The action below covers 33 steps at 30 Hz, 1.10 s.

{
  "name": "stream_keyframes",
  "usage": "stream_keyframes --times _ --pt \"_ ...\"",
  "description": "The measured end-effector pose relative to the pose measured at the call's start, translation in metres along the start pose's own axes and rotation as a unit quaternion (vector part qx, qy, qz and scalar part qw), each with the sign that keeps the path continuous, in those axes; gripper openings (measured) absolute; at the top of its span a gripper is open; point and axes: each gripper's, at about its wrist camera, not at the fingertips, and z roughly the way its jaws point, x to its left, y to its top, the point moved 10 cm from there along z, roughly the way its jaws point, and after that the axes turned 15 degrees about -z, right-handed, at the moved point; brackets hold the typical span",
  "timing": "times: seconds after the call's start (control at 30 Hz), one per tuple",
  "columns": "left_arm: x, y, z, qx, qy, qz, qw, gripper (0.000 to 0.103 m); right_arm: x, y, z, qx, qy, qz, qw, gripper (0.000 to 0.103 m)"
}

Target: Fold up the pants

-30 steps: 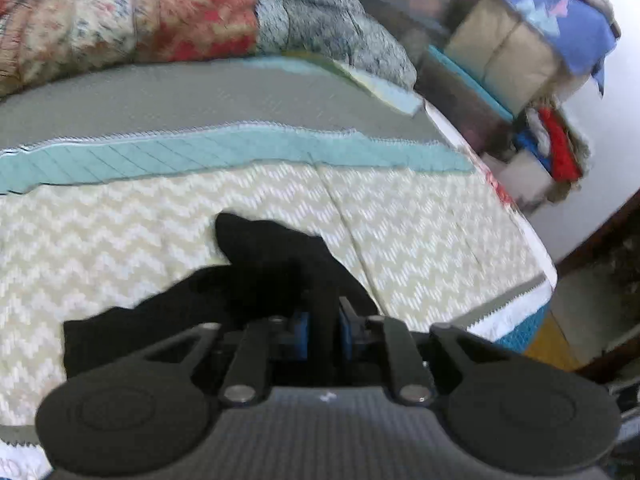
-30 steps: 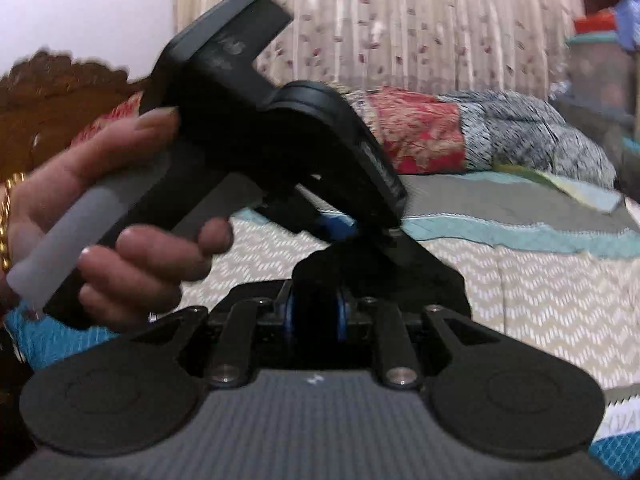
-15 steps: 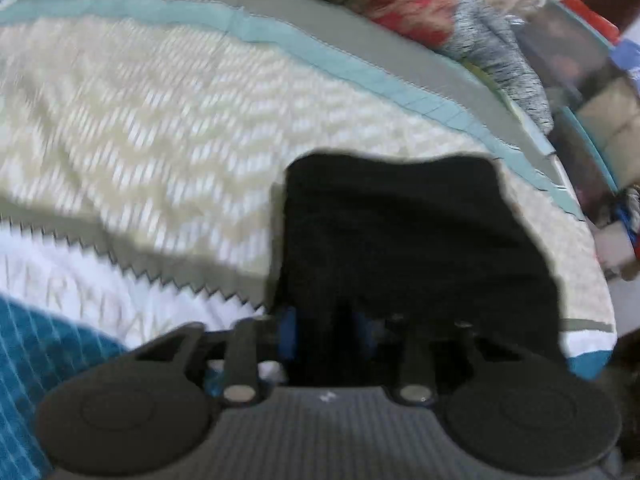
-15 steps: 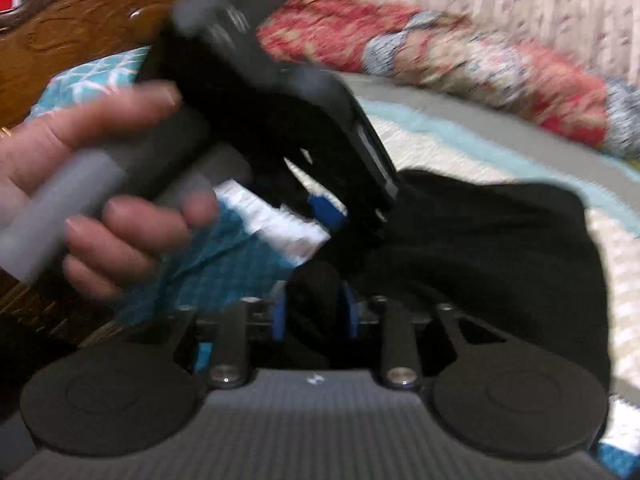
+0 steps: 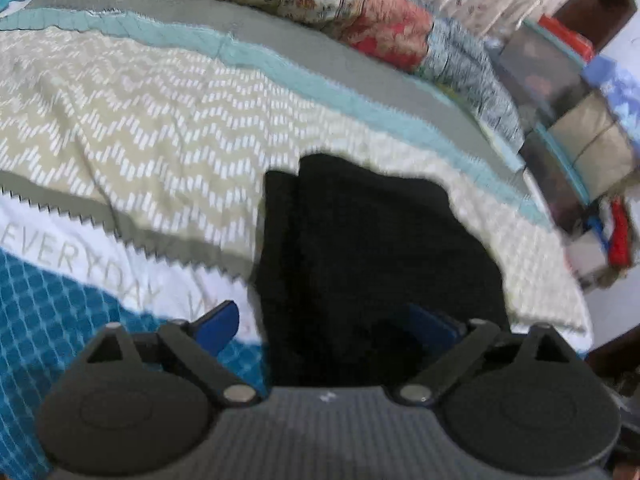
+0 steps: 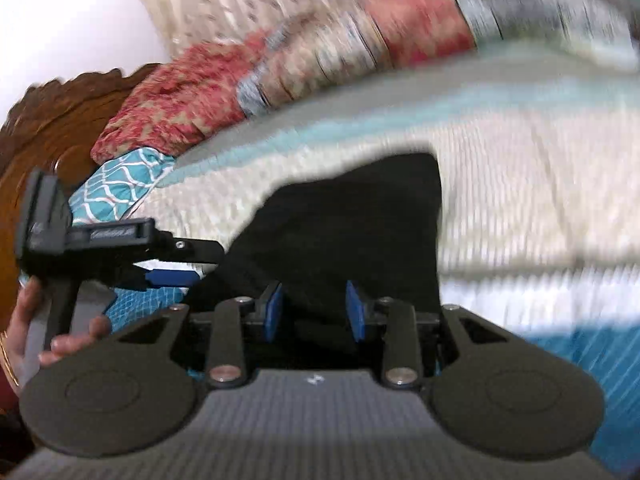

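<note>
A: On the bed point(image 5: 168, 128), the black pants point(image 5: 372, 248) lie folded; the left gripper point(image 5: 328, 324) is opening, cloth loose between its jaws.
B: The right gripper point(image 6: 314, 308) gapes too. A snagged pad could undo the fold.

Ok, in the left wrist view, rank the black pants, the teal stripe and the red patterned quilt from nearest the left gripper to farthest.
1. Black pants: between the opening fingers of the left gripper.
2. Teal stripe: across mid-bed.
3. Red patterned quilt: far edge, top.

Black tongs point(image 5: 334, 326) with blue pads point(image 6: 355, 312) (silver pivot screws).
</note>
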Motion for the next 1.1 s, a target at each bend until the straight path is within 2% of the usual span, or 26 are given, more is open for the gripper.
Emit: stream_keyframes --times 0.07,0.1,0.17,0.27,0.33,0.4,0.47,0.53,0.6,0.7,0.8,0.9,0.97,1.03,1.1 --pt "0.011 -0.017 0.014 0.024 0.032 0.002 0.9992 0.086 0.001 -0.030 0.020 0.057 0.018 0.029 0.998 0.034" --pt "0.016 -0.024 0.019 0.021 0.034 0.000 0.9992 0.087 0.000 -0.048 0.032 0.089 0.022 0.052 0.994 0.034" --pt "0.016 -0.027 0.013 0.006 0.028 0.012 0.9995 0.087 0.000 -0.051 0.028 0.069 0.032 0.075 0.994 0.034" --pt "0.019 -0.023 0.001 0.008 0.027 -0.003 0.9996 0.089 0.009 -0.040 0.010 0.064 0.034 0.045 0.996 0.037" --pt "0.019 -0.019 -0.011 0.001 0.027 -0.001 0.9996 0.093 0.011 -0.035 0.000 0.054 0.043 0.028 0.997 0.037" --pt "0.020 -0.012 -0.026 -0.012 0.019 -0.006 0.9997 0.101 0.010 -0.027 -0.015 0.037 0.057 0.022 0.997 0.038" --pt "0.021 -0.004 -0.035 -0.019 0.001 -0.017 0.9997 0.103 0.001 -0.018 -0.027 0.011 0.068 0.027 0.997 0.047" --pt "0.022 0.005 -0.035 -0.014 -0.016 -0.033 0.9992 0.103 -0.011 -0.009 -0.041 -0.022 0.068 0.039 0.997 0.072" --pt "0.022 0.013 -0.027 -0.001 -0.023 -0.051 0.9984 0.103 -0.027 0.001 -0.049 -0.057 0.053 0.053 0.996 0.087" --pt "0.023 0.015 -0.003 0.033 -0.035 -0.075 0.9960 0.103 -0.051 0.009 -0.038 -0.073 0.043 0.081 0.993 0.088" --pt "0.023 0.011 0.022 0.066 -0.039 -0.087 0.9933 0.103 -0.071 -0.002 -0.015 -0.058 0.069 0.136 0.987 0.089" --pt "0.019 0.009 0.032 0.063 -0.036 -0.070 0.9949 0.103 -0.082 -0.013 0.006 -0.039 0.096 0.186 0.977 0.089" --pt "0.013 0.008 0.034 0.068 -0.047 -0.066 0.9944 0.103 -0.080 -0.014 0.014 -0.026 0.122 0.206 0.971 0.089" --pt "0.004 -0.001 0.037 0.081 -0.073 -0.067 0.9918 0.103 -0.072 -0.017 0.021 -0.010 0.149 0.227 0.962 0.089" --pt "-0.009 -0.015 0.039 0.096 -0.101 -0.057 0.9886 0.094 -0.053 -0.016 0.031 0.001 0.181 0.228 0.957 0.087"
